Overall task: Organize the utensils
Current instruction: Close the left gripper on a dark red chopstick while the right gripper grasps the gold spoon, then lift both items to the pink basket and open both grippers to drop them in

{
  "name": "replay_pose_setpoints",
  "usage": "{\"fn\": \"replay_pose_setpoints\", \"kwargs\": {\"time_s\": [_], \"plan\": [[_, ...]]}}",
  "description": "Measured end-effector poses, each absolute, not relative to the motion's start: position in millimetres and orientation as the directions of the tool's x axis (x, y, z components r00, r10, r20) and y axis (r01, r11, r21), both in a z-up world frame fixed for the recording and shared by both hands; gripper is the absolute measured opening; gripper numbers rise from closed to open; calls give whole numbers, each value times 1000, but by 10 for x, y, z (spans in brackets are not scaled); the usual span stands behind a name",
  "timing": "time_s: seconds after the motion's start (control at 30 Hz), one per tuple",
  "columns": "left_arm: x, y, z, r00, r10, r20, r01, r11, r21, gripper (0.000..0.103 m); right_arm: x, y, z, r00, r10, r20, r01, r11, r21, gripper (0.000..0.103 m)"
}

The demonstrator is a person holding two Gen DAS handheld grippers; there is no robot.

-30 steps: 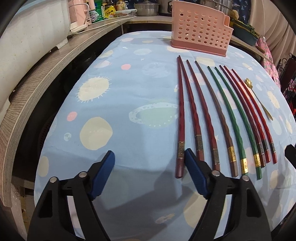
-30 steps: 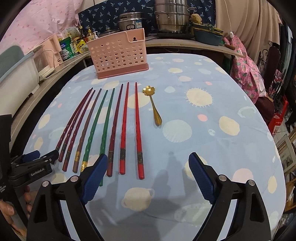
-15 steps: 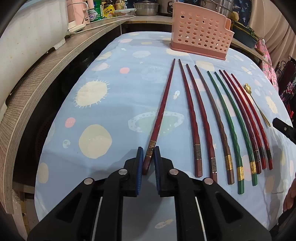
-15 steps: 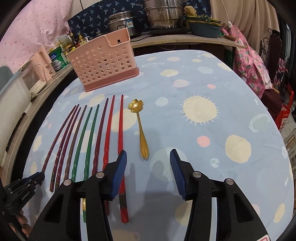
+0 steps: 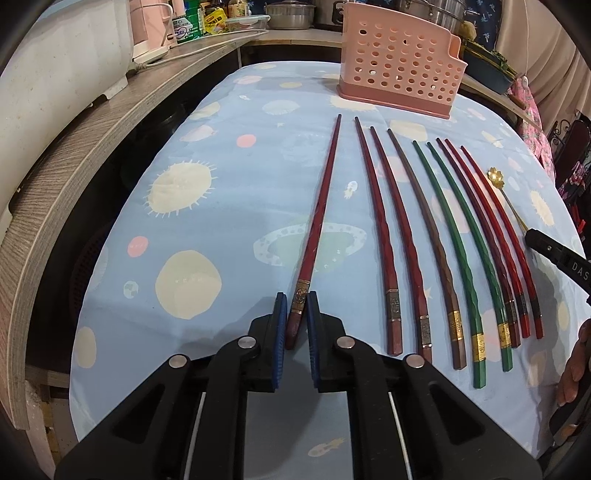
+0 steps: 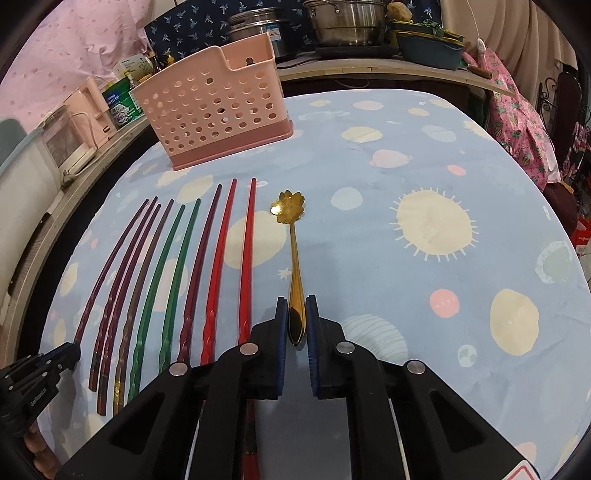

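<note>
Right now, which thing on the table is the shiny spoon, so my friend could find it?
Find the pink holed basket at the far end of the blue spotted tablecloth. A row of chopsticks lies in front of it. The gold spoon lies at the row's right end, the only metal piece, with a flower-shaped bowl.

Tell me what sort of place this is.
Most likely a home kitchen or dining corner: stacked steel pots sit on the wooden counter, and a pink perforated plastic utensil basket stands on a table with a blue planet-print cloth.
</note>
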State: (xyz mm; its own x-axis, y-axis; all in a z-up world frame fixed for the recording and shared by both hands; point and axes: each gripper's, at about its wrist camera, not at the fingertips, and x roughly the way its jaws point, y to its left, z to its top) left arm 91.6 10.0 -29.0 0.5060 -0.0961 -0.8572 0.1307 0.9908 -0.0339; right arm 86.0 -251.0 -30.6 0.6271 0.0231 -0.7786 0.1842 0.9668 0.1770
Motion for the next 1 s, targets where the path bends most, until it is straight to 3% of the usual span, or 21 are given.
{"fn": "replay_pose_setpoints", "kwargs": {"time_s": [0.13,0.17,0.57,1.0], "plan": [[894,84,-193,523,-105,-846,138,990,-38,7,816,-2517,-203,644,6,-765,190,967,168,7],[885,84,-152,531,-108,-841,139,989,-39,7,800,-2524,-168,650,1,-760,192,967,166,2],[1045,161,671,655,-165,-738,144,985,-92,7,745,-2652,360,722,-29,-691,192,968,160,2],[1846,203,1753,784,-168,-597,117,985,-124,7,1243,-2756,1072,805,-28,-592,163,971,175,2]]}}
